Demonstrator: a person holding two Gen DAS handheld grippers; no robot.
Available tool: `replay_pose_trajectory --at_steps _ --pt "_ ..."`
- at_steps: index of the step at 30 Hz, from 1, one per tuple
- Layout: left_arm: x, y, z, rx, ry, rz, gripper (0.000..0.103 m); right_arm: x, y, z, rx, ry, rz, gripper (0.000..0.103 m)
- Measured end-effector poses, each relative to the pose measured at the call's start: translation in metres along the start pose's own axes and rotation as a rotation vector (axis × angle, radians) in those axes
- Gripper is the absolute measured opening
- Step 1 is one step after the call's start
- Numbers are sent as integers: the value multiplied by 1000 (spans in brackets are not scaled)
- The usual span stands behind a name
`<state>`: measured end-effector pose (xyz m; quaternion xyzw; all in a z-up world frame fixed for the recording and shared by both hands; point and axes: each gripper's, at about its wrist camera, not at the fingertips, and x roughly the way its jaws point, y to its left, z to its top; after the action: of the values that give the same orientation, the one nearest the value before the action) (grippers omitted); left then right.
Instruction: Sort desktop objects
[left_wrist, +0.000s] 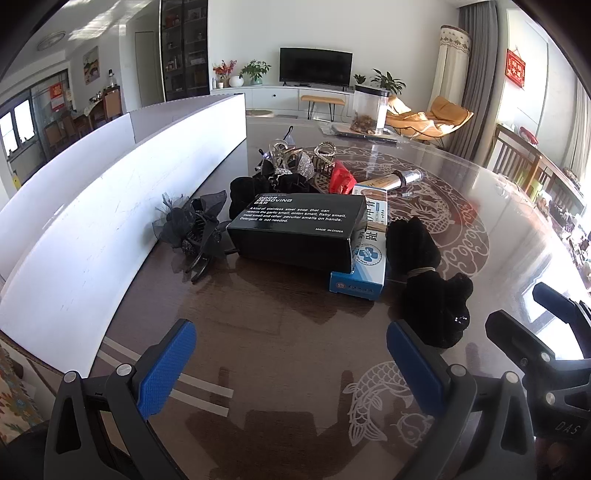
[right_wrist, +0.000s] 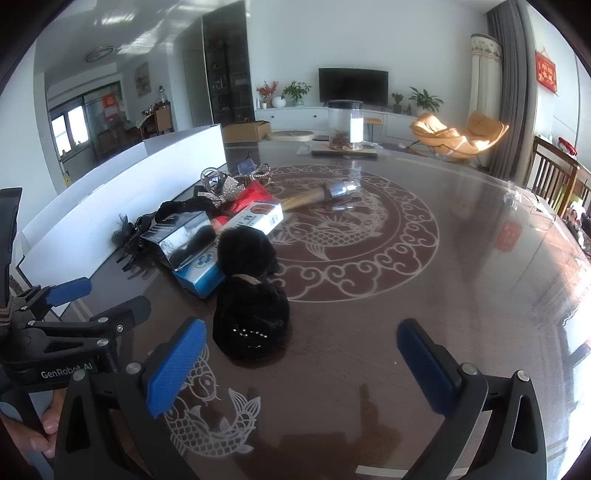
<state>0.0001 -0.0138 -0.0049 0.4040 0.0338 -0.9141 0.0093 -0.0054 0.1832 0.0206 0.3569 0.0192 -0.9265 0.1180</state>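
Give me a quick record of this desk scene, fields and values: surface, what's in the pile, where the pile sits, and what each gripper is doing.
surface: dark glossy table with a pale dragon and fish pattern
pile: black box lying on a blue and white box, black fuzzy pouch, black mesh hair clip, red packet, gold tube
pile position: beside the white board
far edge: clear jar
left gripper: open, empty
right gripper: open, empty

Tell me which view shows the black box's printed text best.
Left wrist view: the black box faces the camera with its white lettering readable on top. The right wrist view shows only its glossy end, at an angle, with no text legible.
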Motion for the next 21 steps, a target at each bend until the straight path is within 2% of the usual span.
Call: replay_pose_trajectory --at_steps 6,11,17,21 --pt "-28 32 -8 -87 -3 1 103 23 12 17 -94 78 104 103" --pt "-48 41 -16 -45 -29 37 103 59 30 21 -200 155 137 103" --pt "-43 44 -16 -46 18 13 103 99 42 22 -236 253 136 103" --pt "-31 31 -5 -27 55 -19 103 101 42 22 -270 239 159 103"
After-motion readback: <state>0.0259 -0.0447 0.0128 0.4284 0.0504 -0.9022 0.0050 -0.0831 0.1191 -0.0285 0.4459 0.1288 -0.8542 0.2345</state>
